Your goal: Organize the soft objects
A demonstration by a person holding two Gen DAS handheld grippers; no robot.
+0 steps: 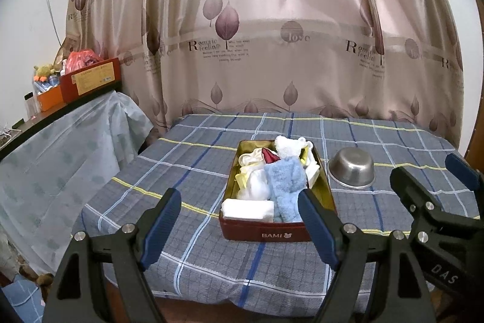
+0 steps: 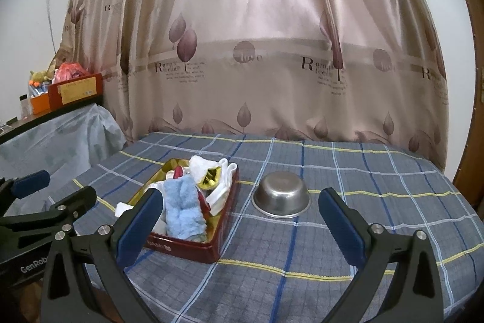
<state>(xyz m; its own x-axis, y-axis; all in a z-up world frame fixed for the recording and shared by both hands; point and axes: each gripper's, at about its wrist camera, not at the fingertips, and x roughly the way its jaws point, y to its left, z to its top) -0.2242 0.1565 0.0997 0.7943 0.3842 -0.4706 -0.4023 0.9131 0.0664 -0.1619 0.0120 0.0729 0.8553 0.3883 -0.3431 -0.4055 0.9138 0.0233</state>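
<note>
So the soft stuff is all sitting in the red tin (image 1: 266, 232) in the middle of the worktop (image 1: 193, 159), piled loosely rather than packed. There's a fluffy blue sock (image 1: 286, 186) lying lengthwise on top, a white plush (image 1: 289, 146) at the far end, a white pouch (image 1: 255, 186), a folded white cloth (image 1: 248, 209) at the near end, plus something red (image 1: 269, 156) poking out. A steel bowl (image 1: 352, 170) sits upside down just beside the tin, to its right.

Left gripper (image 1: 240, 227) and right gripper (image 2: 240, 221) both hover short of the tin, fingers spread wide, nothing in them.

Could be a pile waiting to be sorted, or it's already been tucked away; hard to call from this.

Handling-wise: everything looks light and floppy, so it'll sag and drag neighbours along. I'd guess the sock is best pinched mid-length where it bunches up, and the plush around its body. The tin looks light too and may slide on the cloth if anything snags.
</note>
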